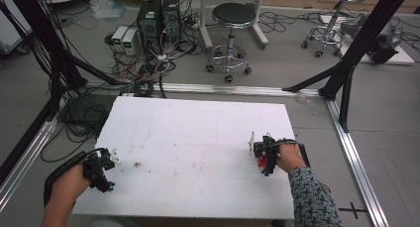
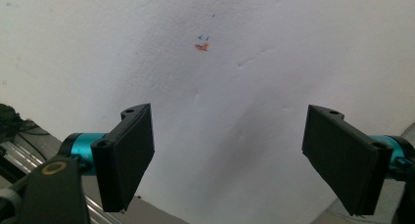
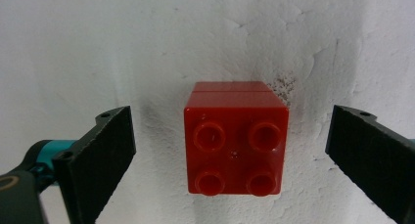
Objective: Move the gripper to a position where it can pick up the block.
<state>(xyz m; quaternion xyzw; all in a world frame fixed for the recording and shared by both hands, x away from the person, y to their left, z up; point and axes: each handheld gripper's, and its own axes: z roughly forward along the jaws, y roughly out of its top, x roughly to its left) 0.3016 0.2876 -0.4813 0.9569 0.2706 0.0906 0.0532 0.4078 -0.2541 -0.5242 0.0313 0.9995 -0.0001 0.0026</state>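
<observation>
Right gripper [image 3: 230, 150] open, jaws straddling red brick [image 3: 236, 138] on white desk [image 1: 198, 138], not touching. Left gripper [image 2: 227, 155] open, empty.

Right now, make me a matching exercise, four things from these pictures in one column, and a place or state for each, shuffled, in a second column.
Things:
1. red brick
2. left gripper
3. orange mark
4. round stool

Places or states:
A. open over bare white board
B. on the floor beyond the table
C. between the right gripper's open fingers
D. on the board ahead of the left gripper

Pairs: 1-C, 2-A, 3-D, 4-B
</observation>
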